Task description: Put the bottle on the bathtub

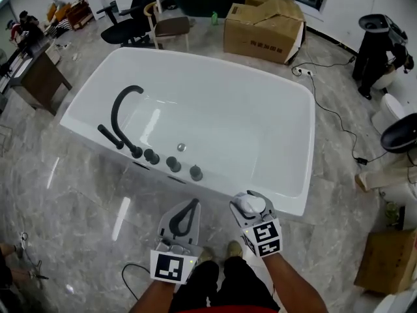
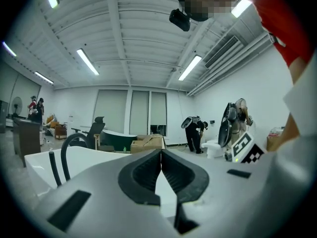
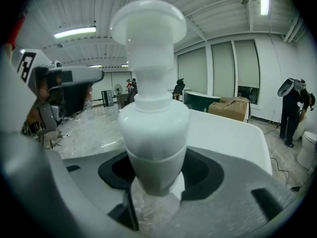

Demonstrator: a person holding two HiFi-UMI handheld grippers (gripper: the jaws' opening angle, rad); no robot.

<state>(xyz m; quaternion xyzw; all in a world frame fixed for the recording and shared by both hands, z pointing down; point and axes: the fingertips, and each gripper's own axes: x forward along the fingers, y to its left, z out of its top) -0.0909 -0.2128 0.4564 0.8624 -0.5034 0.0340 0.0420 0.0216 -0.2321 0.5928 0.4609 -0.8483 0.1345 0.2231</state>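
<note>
Bottle (image 3: 153,118): white, with a wide mushroom-shaped cap, a narrow neck and a rounded body. It stands upright in the right gripper (image 1: 251,207), whose dark pads are clamped on its lower body. Only the right gripper view shows this shape and grip. The head view shows just a round white top, at the near rim of the bathtub (image 1: 195,60) toward its right corner. No view shows whether the bottle touches the rim.

The left gripper (image 1: 193,205) is held beside the right one, short of the tub. The left gripper view shows its jaws closed tip to tip with nothing between them. The head view shows them only as a dark loop.

The head view alone shows the whole tub, with the black faucet (image 1: 124,103) and knobs (image 1: 172,163) on the near rim and a cardboard box (image 1: 260,21) beyond.
</note>
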